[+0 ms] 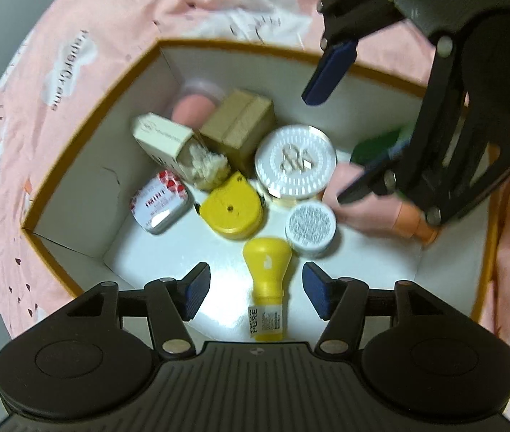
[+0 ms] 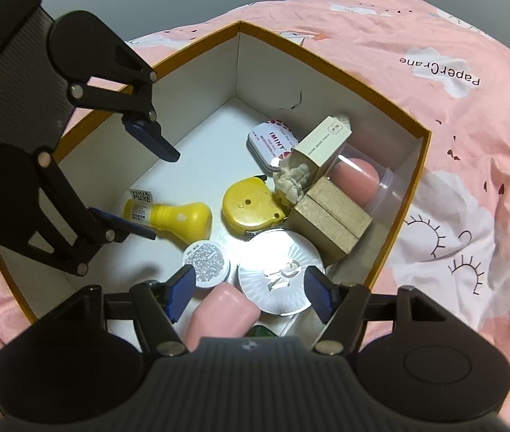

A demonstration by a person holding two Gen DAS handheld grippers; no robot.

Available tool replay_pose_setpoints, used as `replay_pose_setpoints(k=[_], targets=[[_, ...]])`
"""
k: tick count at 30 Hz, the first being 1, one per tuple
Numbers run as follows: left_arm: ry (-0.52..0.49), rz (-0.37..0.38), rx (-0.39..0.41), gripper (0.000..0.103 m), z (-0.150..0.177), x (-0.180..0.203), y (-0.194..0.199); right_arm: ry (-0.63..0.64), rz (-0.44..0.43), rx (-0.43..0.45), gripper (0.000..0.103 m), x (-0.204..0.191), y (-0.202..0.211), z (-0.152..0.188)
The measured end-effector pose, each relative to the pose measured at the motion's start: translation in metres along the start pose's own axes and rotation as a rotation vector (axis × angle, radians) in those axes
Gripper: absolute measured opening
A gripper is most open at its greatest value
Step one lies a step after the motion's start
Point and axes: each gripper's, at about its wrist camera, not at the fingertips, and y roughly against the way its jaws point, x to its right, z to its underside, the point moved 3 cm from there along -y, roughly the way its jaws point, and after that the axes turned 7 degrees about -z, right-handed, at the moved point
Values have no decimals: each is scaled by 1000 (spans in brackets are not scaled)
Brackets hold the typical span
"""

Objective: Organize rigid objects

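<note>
The yellow bottle (image 1: 268,273) lies on its side on the white floor of the box (image 1: 86,151), between the spread jaws of the left gripper (image 1: 255,293), which touch it on neither side, so I judge it has been set down and let go. Its long axis runs along the line the left gripper looks down: the broad rounded end points into the box toward the small white jar (image 1: 310,224) and the yellow tape measure (image 1: 231,212), and the labelled end points back toward the gripper and the near wall. Most of the sorting looks done, since many things already sit inside: the round silver tin (image 1: 296,160), the red-and-white mint tin (image 1: 159,203), the cardboard block (image 1: 238,126), the cream carton (image 1: 167,140) with a crumpled wad spilling from its open end, and a clear tub holding something pink (image 1: 197,102) in the far corner. The right gripper (image 2: 249,293) hangs over the opposite side of the box with its jaws spread too; a soft pink thing (image 2: 224,315) lies just below them, and I cannot tell whether they touch it. The box stands on a pink bedspread (image 2: 470,144), on which no loose thing shows, so little seems left beyond drawing both grippers out.
</note>
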Motion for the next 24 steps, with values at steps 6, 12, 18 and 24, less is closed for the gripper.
replay_pose_setpoints(k=[6, 12, 18, 24], targets=[[83, -7, 109, 69, -4, -5, 39, 3, 39, 14, 77, -3, 21, -2], [218, -26, 281, 70, -10, -8, 93, -30, 114, 61, 79, -4, 59, 2], [433, -22, 491, 70, -14, 0, 140, -125, 201, 187, 79, -3, 113, 18], [611, -141, 579, 72, -12, 24, 168, -217, 303, 352, 79, -8, 166, 46]])
